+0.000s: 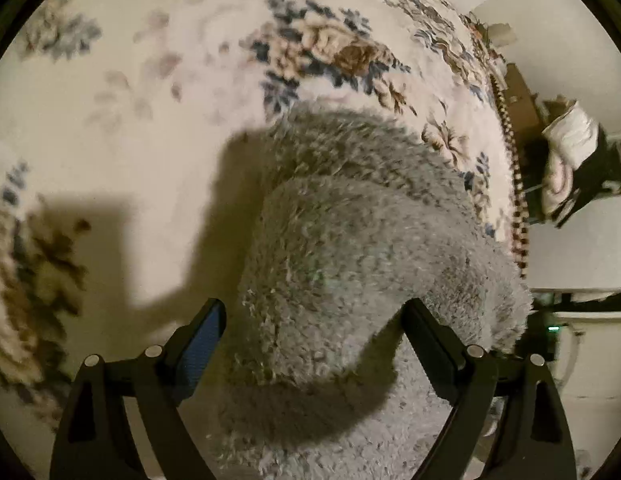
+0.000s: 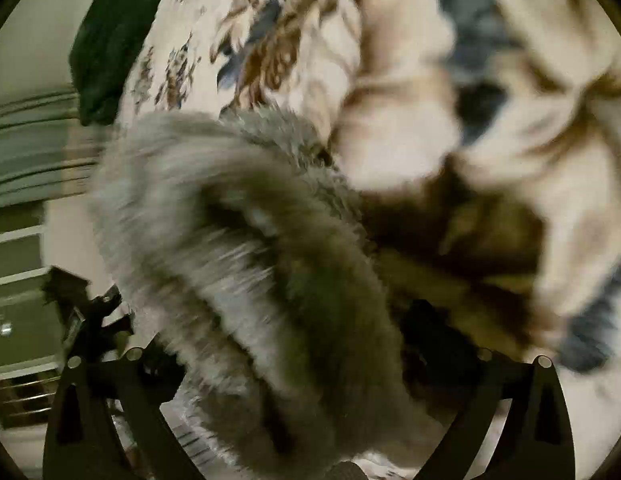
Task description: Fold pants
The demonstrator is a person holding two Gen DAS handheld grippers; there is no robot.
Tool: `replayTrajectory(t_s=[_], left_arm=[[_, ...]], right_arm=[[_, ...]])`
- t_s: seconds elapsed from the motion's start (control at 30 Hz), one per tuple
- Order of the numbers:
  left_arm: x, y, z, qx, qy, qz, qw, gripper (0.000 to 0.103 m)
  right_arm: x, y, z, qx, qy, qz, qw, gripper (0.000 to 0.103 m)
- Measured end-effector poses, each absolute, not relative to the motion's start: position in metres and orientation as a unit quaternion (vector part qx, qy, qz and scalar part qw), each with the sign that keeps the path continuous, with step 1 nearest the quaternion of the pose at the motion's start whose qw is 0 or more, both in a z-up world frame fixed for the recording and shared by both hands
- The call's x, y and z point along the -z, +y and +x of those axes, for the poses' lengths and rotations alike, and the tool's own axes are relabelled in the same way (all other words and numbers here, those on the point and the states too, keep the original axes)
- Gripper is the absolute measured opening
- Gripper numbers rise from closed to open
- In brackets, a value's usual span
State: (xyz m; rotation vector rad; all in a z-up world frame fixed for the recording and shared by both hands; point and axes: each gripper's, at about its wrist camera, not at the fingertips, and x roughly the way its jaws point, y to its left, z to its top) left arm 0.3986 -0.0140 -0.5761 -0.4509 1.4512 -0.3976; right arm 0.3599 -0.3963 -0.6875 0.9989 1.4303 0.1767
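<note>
Jaws of both grippers released wide, straddling fluffy grey pants [image 1: 350, 248] on floral blanket [image 1: 150, 80]

pants [image 1: 350, 248] lying on blanket [image 1: 130, 120], between left tongs [image 1: 314, 320]; chair [image 1: 582, 168] beyond blanket's right edge

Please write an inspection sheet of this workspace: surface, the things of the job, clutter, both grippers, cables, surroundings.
Surface: cream floral blanket, soft and uneven.
Job's things: grey fluffy pants lying on the blanket, one layer over another.
Clutter: dark green cloth at the blanket's edge.
Grippers: left gripper open, pants between the jaws, the pads not pressing. Right gripper open, view blurred, pants between the jaws.
Cables: a white cable beside a green light at the right edge of the left view.
Surroundings: dim room, light walls, a white bundle on dark furniture.
</note>
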Motion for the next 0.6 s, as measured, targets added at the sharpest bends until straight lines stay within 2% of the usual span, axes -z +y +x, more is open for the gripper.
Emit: replayTrajectory(t_s=[0.1, 0.17, 0.2, 0.27, 0.3, 0.37, 0.47, 0.6], left_arm=[[0.596, -0.003, 0.402, 0.195, 0.664, -0.269, 0.670, 0.092], [0.603, 0.001, 0.402, 0.207, 0.663, -0.297, 0.655, 0.088], [0.602, 0.002, 0.402, 0.211, 0.659, -0.300, 0.657, 0.073], [0.591, 0.000, 0.400, 0.223, 0.645, -0.296, 0.668, 0.051], [0.586, -0.002, 0.399, 0.225, 0.643, -0.290, 0.672, 0.043], [0.573, -0.005, 0.398, 0.231, 0.635, -0.289, 0.678, 0.038], [0.550, -0.010, 0.400, 0.242, 0.618, -0.280, 0.693, 0.037], [0.521, -0.015, 0.420, 0.255, 0.596, -0.284, 0.706, 0.037]], right_arm=[[0.713, -0.398, 0.360, -0.108, 0.613, 0.490, 0.610, 0.102], [0.723, -0.396, 0.360, -0.120, 0.608, 0.512, 0.594, 0.101], [0.723, -0.395, 0.360, -0.128, 0.606, 0.517, 0.591, 0.098], [0.720, -0.391, 0.360, -0.137, 0.599, 0.522, 0.592, 0.067], [0.714, -0.389, 0.360, -0.131, 0.594, 0.522, 0.597, 0.064], [0.700, -0.386, 0.362, -0.119, 0.591, 0.506, 0.617, 0.050], [0.679, -0.382, 0.364, -0.112, 0.580, 0.499, 0.635, 0.045], [0.640, -0.383, 0.377, -0.122, 0.555, 0.496, 0.656, 0.045]])
